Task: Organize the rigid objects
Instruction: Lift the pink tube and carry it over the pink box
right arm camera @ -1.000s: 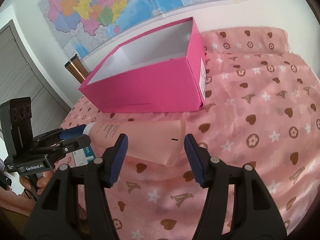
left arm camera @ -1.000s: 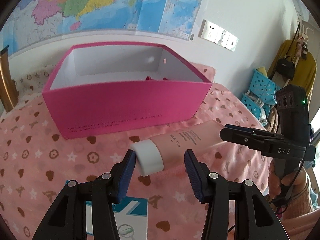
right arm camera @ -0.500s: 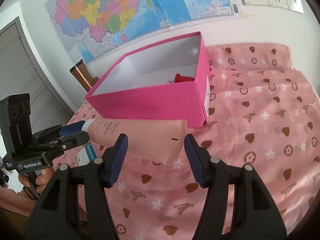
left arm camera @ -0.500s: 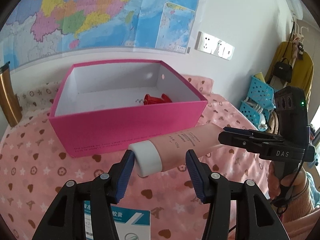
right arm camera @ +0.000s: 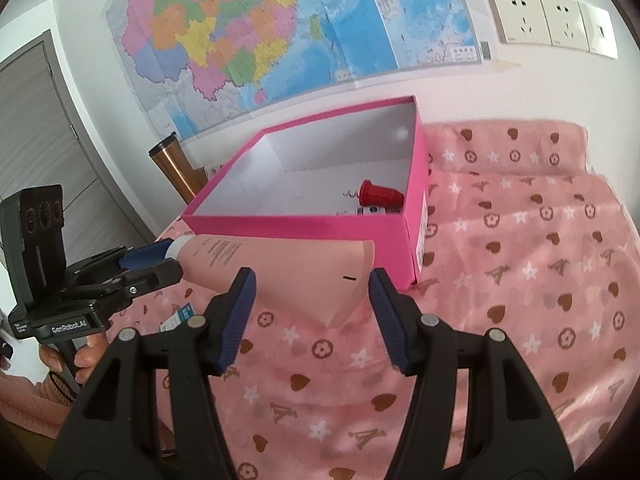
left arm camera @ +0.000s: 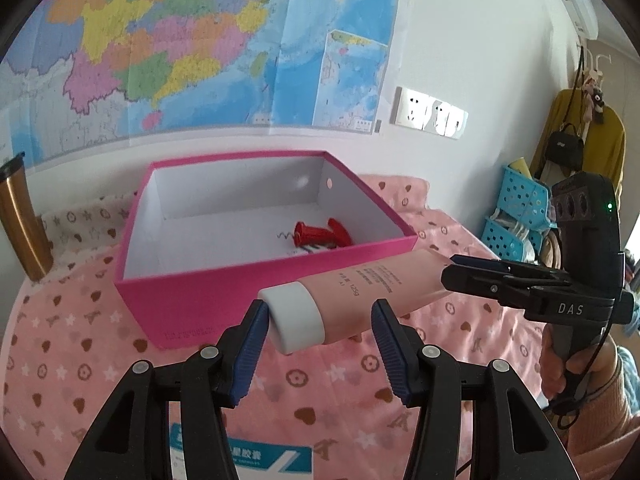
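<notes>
Bracketing one tube: left hand-held gripper, right hand-held gripper.

Both wrist views, facing inward, share the box closely.

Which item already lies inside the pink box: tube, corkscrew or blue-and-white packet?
The red corkscrew, lying on the floor of the pink box. The pink tube is up in front of the box, and the packet lies on the cloth.
</notes>
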Demonstrator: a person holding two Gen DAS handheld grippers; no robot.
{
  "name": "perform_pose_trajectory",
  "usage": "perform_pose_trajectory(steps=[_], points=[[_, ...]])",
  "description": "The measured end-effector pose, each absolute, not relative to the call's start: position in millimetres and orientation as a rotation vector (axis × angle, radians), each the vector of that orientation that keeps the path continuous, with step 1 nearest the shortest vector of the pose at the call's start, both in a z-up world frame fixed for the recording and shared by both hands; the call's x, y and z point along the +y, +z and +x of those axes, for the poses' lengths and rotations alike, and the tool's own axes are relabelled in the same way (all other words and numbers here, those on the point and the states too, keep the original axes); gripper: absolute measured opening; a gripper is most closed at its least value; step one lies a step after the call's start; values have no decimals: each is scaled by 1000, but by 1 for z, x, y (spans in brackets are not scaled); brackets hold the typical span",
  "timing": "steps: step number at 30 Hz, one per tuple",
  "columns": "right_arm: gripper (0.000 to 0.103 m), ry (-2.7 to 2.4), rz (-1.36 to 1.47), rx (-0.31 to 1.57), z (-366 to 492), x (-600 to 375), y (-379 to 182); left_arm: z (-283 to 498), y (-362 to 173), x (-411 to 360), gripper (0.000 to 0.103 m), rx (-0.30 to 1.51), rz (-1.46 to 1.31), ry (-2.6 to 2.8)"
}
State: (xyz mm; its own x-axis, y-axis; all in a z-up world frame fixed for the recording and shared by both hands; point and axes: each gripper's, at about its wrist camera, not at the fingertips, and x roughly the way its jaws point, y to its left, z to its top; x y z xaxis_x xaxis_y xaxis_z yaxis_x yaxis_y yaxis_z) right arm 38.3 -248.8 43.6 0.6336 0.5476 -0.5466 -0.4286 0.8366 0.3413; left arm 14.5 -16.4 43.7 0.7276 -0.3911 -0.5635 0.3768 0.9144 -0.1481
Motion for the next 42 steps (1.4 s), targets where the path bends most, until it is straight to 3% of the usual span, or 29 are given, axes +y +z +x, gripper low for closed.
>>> perform_pose_trajectory(steps=[42], points=[[61, 541, 141, 640, 90, -251, 66, 65, 66, -24, 53, 583, -5, -421]])
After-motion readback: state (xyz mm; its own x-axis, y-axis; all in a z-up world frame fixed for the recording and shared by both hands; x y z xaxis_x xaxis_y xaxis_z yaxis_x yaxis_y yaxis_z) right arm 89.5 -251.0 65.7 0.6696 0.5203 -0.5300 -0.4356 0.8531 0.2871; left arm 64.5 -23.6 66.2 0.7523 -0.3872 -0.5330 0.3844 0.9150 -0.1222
